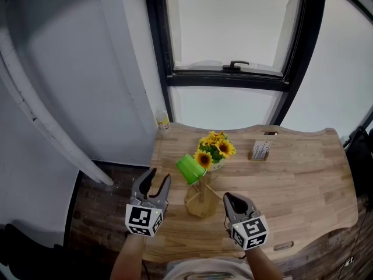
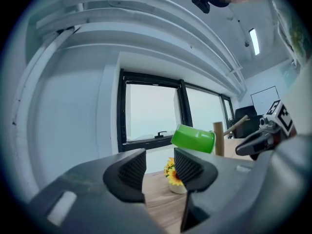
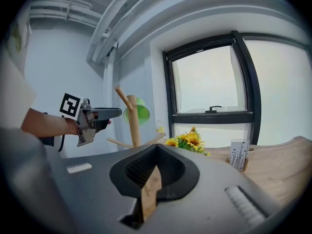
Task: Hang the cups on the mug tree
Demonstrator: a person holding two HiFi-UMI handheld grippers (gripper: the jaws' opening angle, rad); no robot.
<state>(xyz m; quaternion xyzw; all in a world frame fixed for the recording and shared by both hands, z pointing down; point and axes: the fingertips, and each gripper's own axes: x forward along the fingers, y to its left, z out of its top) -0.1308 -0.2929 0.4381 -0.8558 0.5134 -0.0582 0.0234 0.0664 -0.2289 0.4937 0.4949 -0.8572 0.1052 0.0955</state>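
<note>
A green cup (image 1: pixel 191 169) hangs tilted on a peg of the wooden mug tree (image 1: pixel 201 202), which stands near the front left of the wooden table (image 1: pixel 303 179). My left gripper (image 1: pixel 160 175) is just left of the tree, below the cup, and open with nothing between its pads. In the left gripper view the green cup (image 2: pixel 193 138) and the tree's pole (image 2: pixel 218 138) lie beyond the jaws. My right gripper (image 1: pixel 229 198) is right of the tree's base, shut and empty. The right gripper view shows the cup (image 3: pixel 138 113) on the tree (image 3: pixel 132 123).
A pot of sunflowers (image 1: pixel 217 150) stands right behind the tree. A small card holder (image 1: pixel 260 150) sits further right, and a little bottle (image 1: pixel 164 122) is at the table's back left corner. A dark-framed window (image 1: pixel 233 74) rises behind the table.
</note>
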